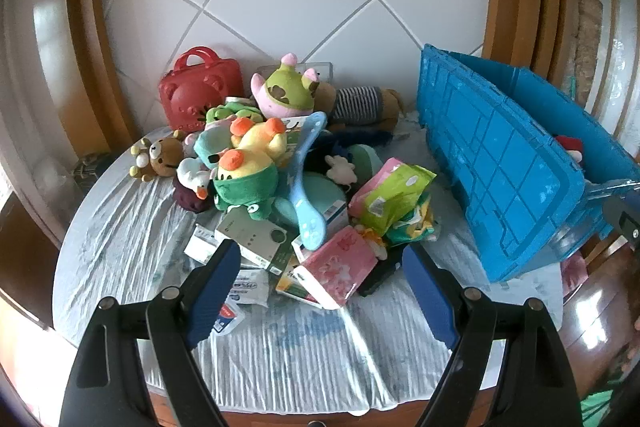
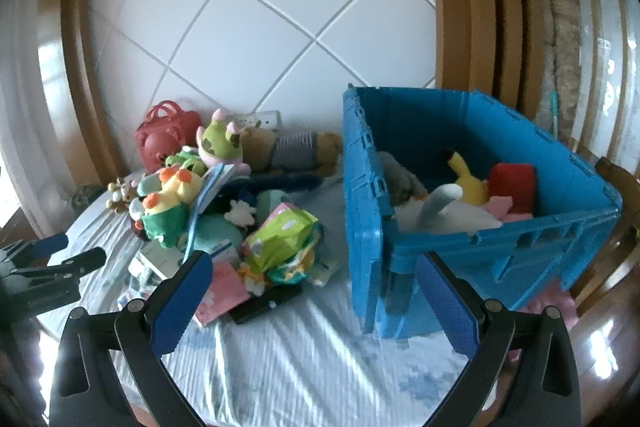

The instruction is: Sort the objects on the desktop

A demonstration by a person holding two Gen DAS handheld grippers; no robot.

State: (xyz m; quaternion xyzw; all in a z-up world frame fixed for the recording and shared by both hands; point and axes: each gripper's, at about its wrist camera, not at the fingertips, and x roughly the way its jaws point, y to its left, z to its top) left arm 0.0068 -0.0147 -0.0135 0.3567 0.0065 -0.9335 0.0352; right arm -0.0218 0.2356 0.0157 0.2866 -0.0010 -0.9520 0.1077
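Both grippers, left gripper (image 1: 320,279) and right gripper (image 2: 316,287), hover spread wide and empty above the wrinkled white tablecloth (image 1: 280,355). Beyond lies a heap of plush toys and packets (image 1: 276,183); right, a blue plastic crate (image 2: 472,239) holds toys.

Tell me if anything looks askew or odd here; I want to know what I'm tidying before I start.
The blue crate sits tilted, its near end overhanging the table's edge rather than flat on the white cloth. Plush toys, boxes and tissue packs lie heaped in one jumbled pile beside it. Nothing looks broken or spilled.
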